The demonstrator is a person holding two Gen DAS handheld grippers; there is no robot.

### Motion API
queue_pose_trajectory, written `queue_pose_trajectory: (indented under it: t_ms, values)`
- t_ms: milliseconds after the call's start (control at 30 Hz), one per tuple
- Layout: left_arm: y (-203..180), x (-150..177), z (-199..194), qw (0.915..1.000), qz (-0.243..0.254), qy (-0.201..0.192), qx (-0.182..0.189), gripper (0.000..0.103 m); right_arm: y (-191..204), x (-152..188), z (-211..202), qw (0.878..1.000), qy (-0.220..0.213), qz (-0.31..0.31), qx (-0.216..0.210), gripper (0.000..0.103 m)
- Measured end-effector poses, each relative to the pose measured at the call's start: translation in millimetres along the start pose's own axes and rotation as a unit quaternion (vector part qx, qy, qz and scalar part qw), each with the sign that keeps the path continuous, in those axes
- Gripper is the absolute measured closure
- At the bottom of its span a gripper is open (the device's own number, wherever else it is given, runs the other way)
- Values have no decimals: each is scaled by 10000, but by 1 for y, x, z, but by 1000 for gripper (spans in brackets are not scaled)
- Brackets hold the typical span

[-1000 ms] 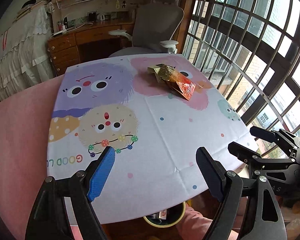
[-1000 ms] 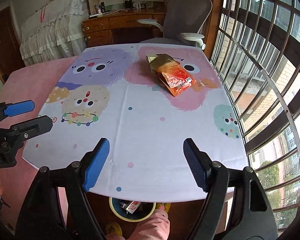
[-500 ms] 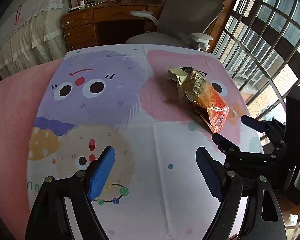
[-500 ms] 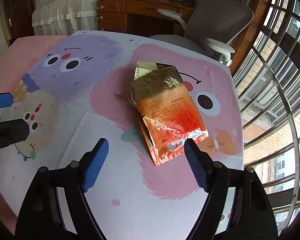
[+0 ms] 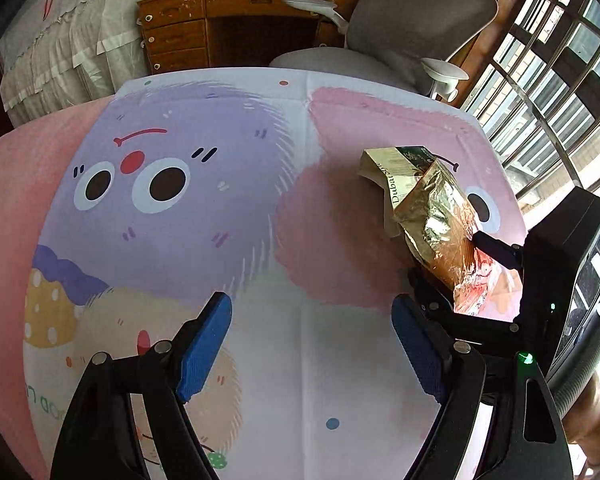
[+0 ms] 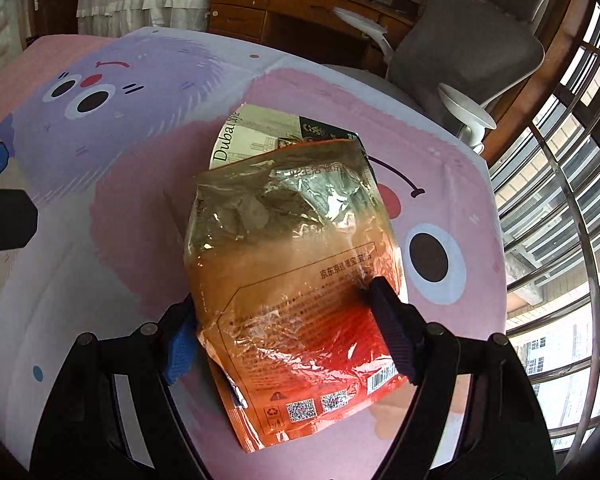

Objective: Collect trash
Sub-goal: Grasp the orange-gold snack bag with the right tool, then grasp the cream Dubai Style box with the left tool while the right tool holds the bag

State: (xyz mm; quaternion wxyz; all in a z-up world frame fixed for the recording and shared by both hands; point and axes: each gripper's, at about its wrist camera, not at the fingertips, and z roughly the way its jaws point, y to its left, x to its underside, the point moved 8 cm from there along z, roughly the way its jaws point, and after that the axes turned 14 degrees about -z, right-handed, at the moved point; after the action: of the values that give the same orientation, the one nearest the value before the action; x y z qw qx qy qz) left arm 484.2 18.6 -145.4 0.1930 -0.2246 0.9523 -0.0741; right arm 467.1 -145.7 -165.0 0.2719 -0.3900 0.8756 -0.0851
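An orange and gold foil snack bag [image 6: 296, 280] lies on the cartoon tablecloth [image 6: 112, 240], on top of a flat gold "Dubai" wrapper [image 6: 256, 136]. My right gripper [image 6: 286, 334] is open and straddles the bag's lower half, one finger at each side edge. In the left wrist view the same bag [image 5: 436, 220] and the wrapper [image 5: 384, 164] sit at the right, with the right gripper [image 5: 462, 270] around the bag. My left gripper [image 5: 312, 340] is open and holds nothing. It hovers over the cloth, to the left of the bag.
A grey office chair [image 5: 400, 24] stands just past the table's far edge, with a wooden desk [image 5: 220, 20] behind it. Barred windows [image 6: 572, 200] run along the right side. Pink table surface [image 5: 16, 184] shows left of the cloth.
Both grippers moved forward across the table. The right one has come down around the foil bag, and the left one has drawn closer beside it. Both stay open.
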Motion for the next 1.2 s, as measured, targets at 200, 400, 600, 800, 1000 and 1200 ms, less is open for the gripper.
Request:
queue_pose_trajectory:
  t_ms: [200,400,600,800,1000,1200]
  values:
    - [-25,-21,21,9998,93,28,199,19,-17,6,1,9996,-222,70,-139,64]
    - [-56,-35,31,9987,160,43,483,19,-52,9,-13,9967,-409,620,-340,92]
    - [-80,-50,49,9968,74,146,785,27,-97,15,-22,9875,-503,1390,-547,94]
    - [-89,-58,86,9932,-225,512,1024,28,-118,20,-23,9815,-499,1720,-682,94]
    - [-94,-60,120,9893,-461,758,1161,28,-113,33,-28,9781,-441,1845,-852,94]
    - [-113,-67,131,9856,-523,791,1398,28,-109,38,-23,9718,-397,2027,-1139,94]
